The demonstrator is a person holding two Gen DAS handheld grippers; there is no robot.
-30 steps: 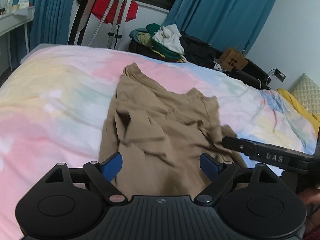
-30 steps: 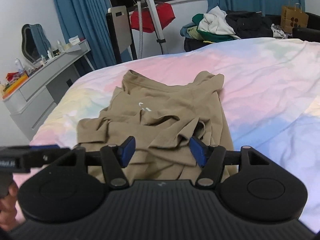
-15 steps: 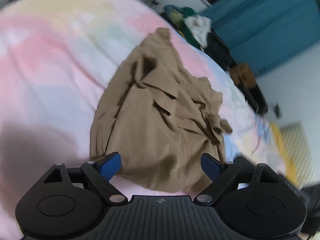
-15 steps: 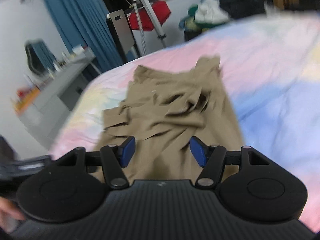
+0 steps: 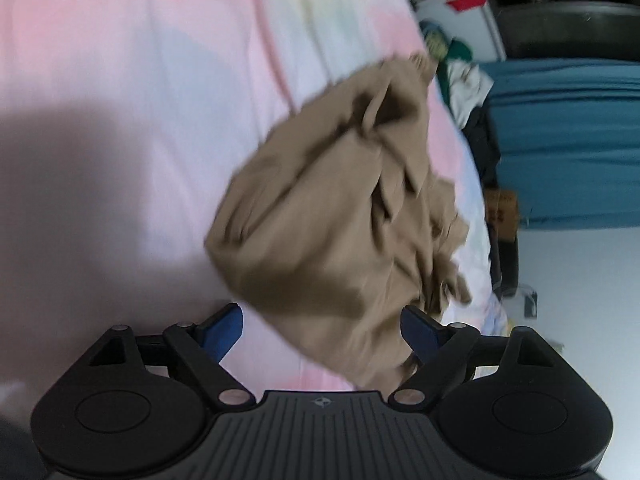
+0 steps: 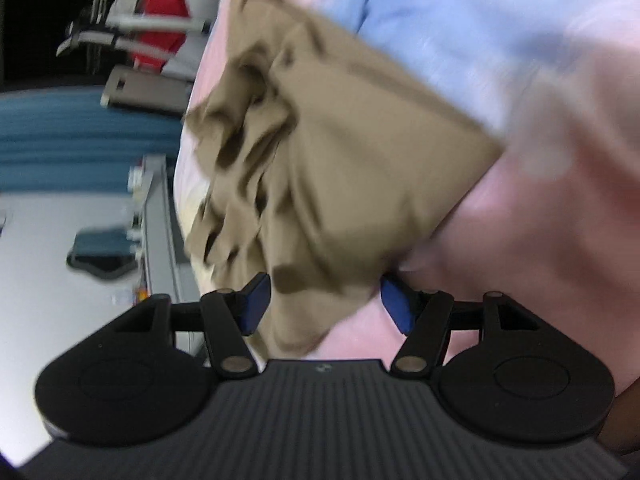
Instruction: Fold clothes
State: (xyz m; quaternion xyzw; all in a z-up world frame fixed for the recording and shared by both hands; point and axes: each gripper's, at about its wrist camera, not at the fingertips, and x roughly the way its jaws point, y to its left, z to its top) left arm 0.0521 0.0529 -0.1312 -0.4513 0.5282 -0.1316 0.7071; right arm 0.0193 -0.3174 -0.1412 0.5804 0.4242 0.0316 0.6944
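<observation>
Both grippers, left (image 5: 321, 330) and right (image 6: 325, 302), gape over the crumpled tan shirt's (image 5: 340, 216) hem; next, pinch its 2 corners.

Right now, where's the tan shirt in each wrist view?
Left wrist: the tan shirt lies crumpled right of centre on the pastel bedsheet, its near hem between the open blue fingers.
Right wrist: the shirt sits centre-left, its near corner between the open fingers.
Shared landmark: the red item on the metal stand beyond the bed.
</observation>
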